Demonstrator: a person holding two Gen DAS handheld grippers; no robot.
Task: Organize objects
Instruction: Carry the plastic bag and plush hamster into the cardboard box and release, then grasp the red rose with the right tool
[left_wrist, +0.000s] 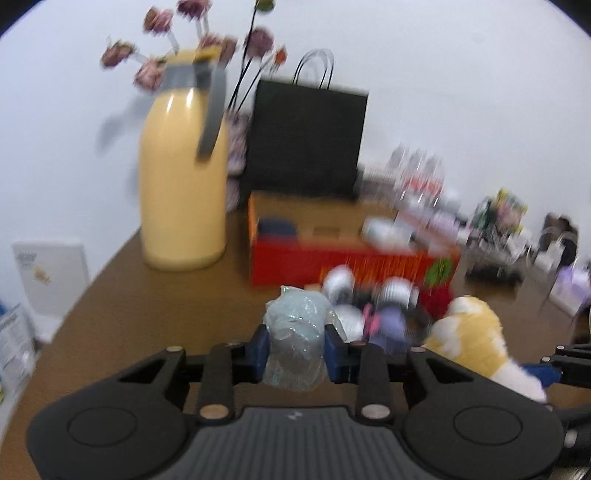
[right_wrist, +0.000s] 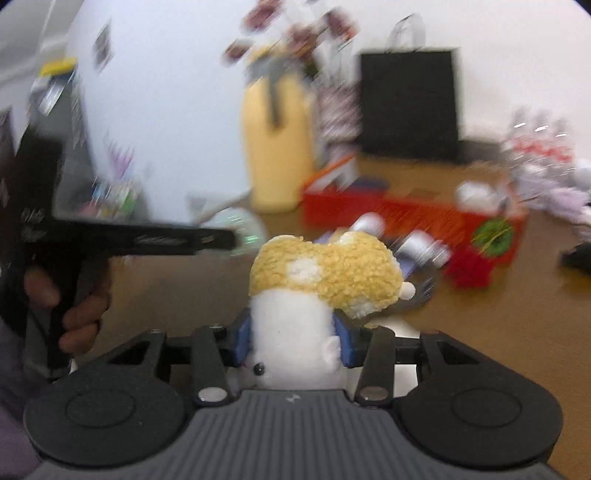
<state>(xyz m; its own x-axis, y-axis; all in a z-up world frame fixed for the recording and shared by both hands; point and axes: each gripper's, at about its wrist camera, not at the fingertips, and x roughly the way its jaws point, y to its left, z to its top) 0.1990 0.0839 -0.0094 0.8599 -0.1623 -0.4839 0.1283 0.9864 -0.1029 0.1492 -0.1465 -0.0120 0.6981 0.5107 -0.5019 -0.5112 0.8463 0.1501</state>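
Left wrist view, left gripper (left_wrist: 295, 349) clamped on crinkly plastic-wrapped bundle (left_wrist: 295, 343), right gripper (right_wrist: 293, 341) squeezing fuzzy plush toy (right_wrist: 317, 280).

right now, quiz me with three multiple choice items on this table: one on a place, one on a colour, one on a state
1. Where does the black paper bag stand?
A. behind the red box
B. inside the box
C. left of the jug

2. What colour is the tall jug?
A. green
B. pale yellow
C. blue

3. What is the right gripper doing?
A. hanging open over nothing
B. gripping the jug
C. gripping a plush toy

Answers: 1 A, the bag rises behind the box. 2 B, its body is pale yellow. 3 C, its jaws press on the toy's white body.
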